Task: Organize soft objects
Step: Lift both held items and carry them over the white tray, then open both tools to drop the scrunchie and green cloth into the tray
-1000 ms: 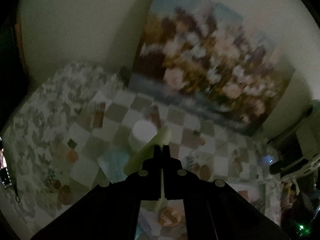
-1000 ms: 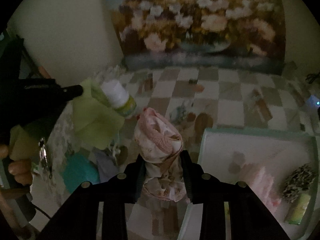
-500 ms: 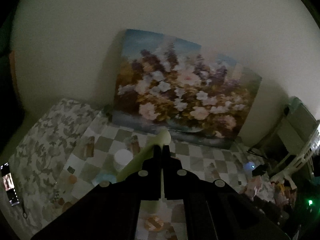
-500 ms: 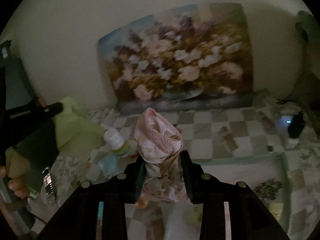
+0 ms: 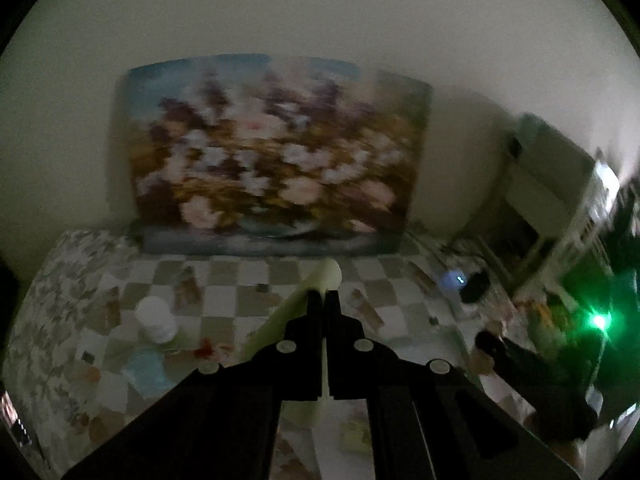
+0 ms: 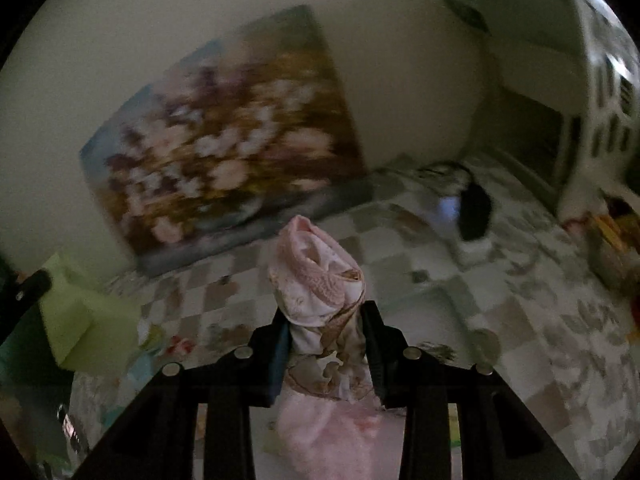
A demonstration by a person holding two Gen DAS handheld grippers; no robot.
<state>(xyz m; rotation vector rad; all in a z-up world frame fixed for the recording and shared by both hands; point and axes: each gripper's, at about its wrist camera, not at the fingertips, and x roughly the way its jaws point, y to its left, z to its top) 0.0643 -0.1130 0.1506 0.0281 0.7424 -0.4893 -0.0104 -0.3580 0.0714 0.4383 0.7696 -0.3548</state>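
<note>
Cloth is filling both grippers: the left gripper (image 5: 324, 300) is pinching a pale green cloth (image 5: 298, 304) with its fingers pressed nearly together, the fabric sticking out past the tips and trailing down to the left above the checkered desk (image 5: 236, 300). The right gripper (image 6: 324, 320) is clamping a bunched pink patterned cloth (image 6: 316, 276) that is standing up between its fingers and hanging below them. A white bottle (image 5: 156, 320) is sitting on the desk, and a flower painting (image 5: 272, 160) is leaning on the wall behind.
</note>
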